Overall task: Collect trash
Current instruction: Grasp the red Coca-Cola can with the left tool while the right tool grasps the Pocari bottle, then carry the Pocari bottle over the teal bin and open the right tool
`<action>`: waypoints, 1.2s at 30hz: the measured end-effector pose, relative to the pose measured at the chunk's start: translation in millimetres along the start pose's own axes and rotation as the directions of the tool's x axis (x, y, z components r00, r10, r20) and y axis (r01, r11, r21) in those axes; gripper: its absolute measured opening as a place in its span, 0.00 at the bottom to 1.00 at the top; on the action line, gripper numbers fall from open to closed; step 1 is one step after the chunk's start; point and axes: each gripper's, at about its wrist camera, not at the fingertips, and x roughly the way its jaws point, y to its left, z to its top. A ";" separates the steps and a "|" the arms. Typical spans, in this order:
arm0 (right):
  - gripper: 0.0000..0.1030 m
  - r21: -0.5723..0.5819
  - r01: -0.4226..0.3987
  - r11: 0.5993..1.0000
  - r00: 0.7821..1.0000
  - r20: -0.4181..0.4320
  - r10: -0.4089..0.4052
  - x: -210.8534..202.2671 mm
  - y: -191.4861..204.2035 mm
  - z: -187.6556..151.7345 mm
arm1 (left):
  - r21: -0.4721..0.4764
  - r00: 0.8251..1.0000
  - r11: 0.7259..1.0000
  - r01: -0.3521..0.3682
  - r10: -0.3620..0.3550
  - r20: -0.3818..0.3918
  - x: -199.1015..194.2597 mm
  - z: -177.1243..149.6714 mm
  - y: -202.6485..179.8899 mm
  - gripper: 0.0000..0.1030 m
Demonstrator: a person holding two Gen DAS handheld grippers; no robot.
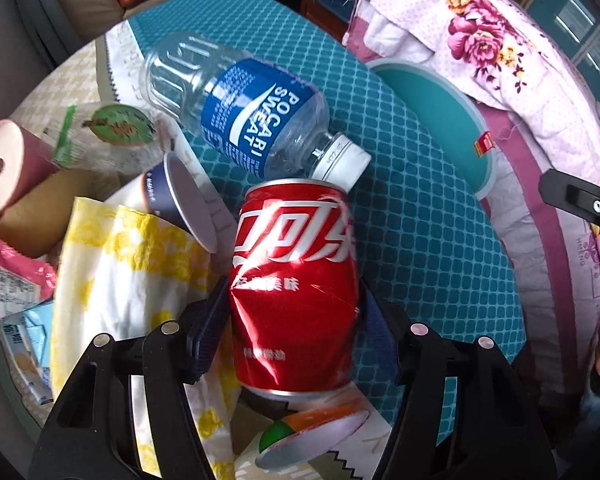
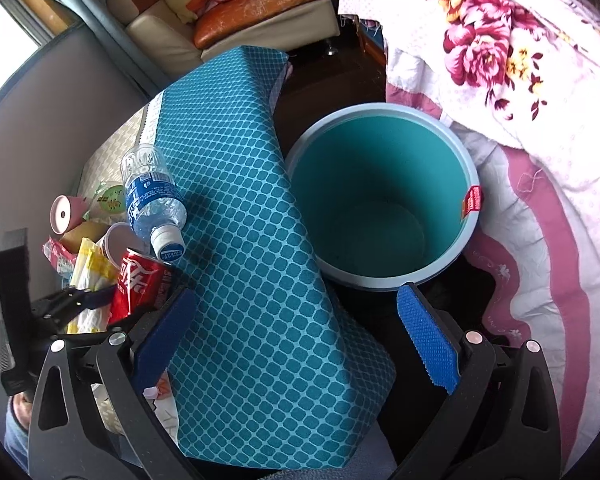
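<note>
I read the red cola can (image 1: 294,288) as thin glossy metal, skin creased and dented. Pocari Sweat bottle (image 1: 236,114): clear ribbed plastic, shiny blue film label, matt white cap. Left gripper (image 1: 292,328) pads look like rough knurled blue rubber on smooth black plastic arms. Teal cover (image 2: 240,216) is matt with a raised diamond grid. Bin (image 2: 380,196): smooth, semi-matt plastic. Floral quilt (image 2: 512,64) is soft cloth. Yellow-white wrapper (image 1: 132,264) is crinkled.

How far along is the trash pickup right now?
Done: nothing yet; the teal bin looks empty. In hand: the left gripper is clamped on the dented red can. The right gripper is open and holds nothing. Left: the Pocari Sweat bottle, paper cups and wrappers on the table.
</note>
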 end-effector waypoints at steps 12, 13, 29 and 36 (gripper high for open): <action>0.81 -0.008 -0.045 0.999 0.997 -0.068 0.044 16.3 3.6 15.6 | -0.034 0.996 0.998 0.057 -0.054 0.077 -33.1 6.1 6.0 0.57; 0.77 -0.015 -0.049 0.999 0.996 -0.078 0.048 18.8 6.2 18.8 | -0.042 0.993 0.997 0.062 -0.057 0.098 -41.9 7.0 10.6 0.57; 0.66 -0.316 -0.169 0.933 0.956 -0.284 0.077 100.6 148.4 97.4 | -0.248 0.960 0.967 0.058 0.014 0.279 -116.7 15.2 113.7 0.57; 0.66 -0.295 -0.208 0.933 0.931 -0.352 0.097 140.8 157.1 101.8 | -0.265 0.963 0.962 0.070 0.004 0.269 -111.6 10.4 126.5 0.57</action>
